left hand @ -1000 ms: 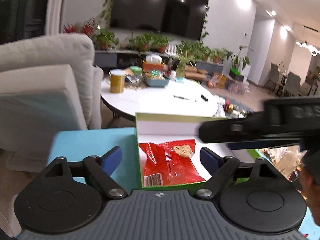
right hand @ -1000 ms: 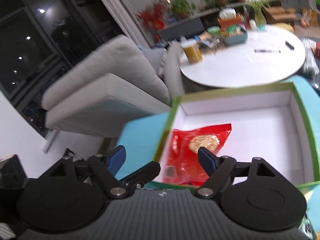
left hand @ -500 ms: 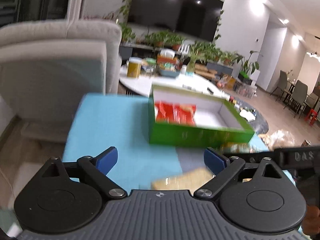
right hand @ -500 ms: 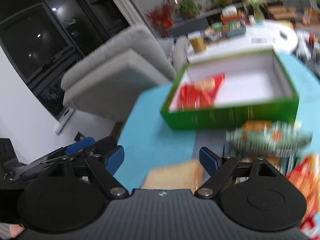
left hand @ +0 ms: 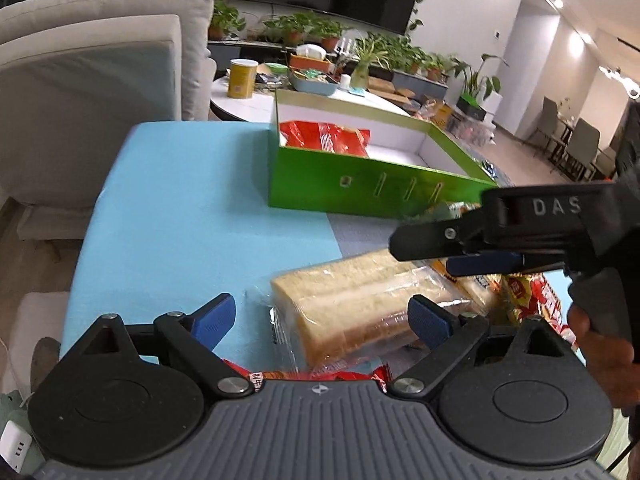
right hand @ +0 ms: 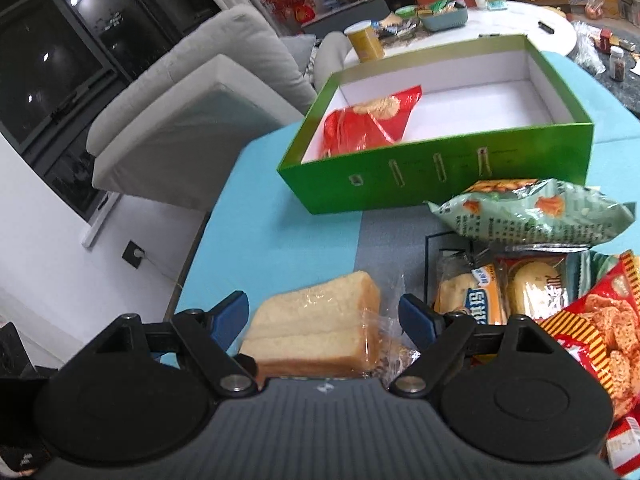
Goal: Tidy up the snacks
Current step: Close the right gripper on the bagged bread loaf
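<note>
Clear plastic wraps the sliced bread loaf point(right hand: 320, 320), which sits between my right gripper point(right hand: 324, 314) fingers w/ both blue pads spread wide, not touching it, jaws open. Same loaf point(left hand: 352, 300) also lies between my left gripper point(left hand: 320, 318) fingers, pads apart too, nothing clamped. In the left view my right gripper point(left hand: 480, 248) crosses in from the right side above the loaf's far end.

Beyond my fingertips stands the green box point(right hand: 440, 176), white inside, w/ one red snack bag point(right hand: 368, 120) lying in its left end; rest of the box floor is bare. Box rests on the blue tablecloth point(right hand: 272, 240).

Just right of my right pads: yellow-label bun packs point(right hand: 480, 300), touching each other. Ahead of those, a pale green chip bag point(right hand: 532, 216) lying close to the box front wall; can't tell if it touches. Far right edge: red cracker bag point(right hand: 600, 320), partly over the buns pile. Another red wrapper point(left hand: 304, 376) peeks out right under my left gripper body, near side of the loaf.
</note>
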The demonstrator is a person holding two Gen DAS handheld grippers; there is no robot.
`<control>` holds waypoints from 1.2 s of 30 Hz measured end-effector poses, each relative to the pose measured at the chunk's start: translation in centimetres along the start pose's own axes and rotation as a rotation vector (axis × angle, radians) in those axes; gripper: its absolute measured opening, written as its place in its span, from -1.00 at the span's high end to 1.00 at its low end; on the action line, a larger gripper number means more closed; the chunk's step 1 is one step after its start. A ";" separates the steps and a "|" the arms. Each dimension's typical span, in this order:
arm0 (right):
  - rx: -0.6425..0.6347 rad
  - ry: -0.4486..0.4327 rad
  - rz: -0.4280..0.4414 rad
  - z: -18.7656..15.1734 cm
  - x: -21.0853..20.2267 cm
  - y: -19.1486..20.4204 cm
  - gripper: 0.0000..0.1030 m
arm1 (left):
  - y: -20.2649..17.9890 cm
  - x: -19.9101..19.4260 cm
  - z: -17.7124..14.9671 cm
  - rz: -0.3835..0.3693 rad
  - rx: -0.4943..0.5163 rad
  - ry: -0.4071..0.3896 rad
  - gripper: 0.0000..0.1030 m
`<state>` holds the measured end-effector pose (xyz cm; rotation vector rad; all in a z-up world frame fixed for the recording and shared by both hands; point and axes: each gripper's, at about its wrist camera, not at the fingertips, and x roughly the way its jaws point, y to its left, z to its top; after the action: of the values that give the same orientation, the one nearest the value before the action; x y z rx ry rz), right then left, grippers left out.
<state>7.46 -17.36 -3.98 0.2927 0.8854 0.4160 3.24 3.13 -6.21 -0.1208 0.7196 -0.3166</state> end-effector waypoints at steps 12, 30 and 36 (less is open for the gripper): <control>0.009 0.074 -0.012 0.1 2.1 -1.0 -0.51 | 0.4 1.6 -0.6 -0.035 0.003 0.049 -0.80; -0.074 0.063 -0.020 -0.1 2.3 -0.4 0.11 | 0.9 3.5 -1.0 -0.039 0.018 0.089 -0.22; -0.081 0.051 -0.014 -0.1 1.9 -0.1 0.17 | 0.3 2.6 -0.7 -0.030 0.048 0.058 -0.12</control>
<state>8.49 -16.58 -5.34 0.2021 0.9173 0.4473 4.68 2.53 -8.44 -0.0774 0.7680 -0.3673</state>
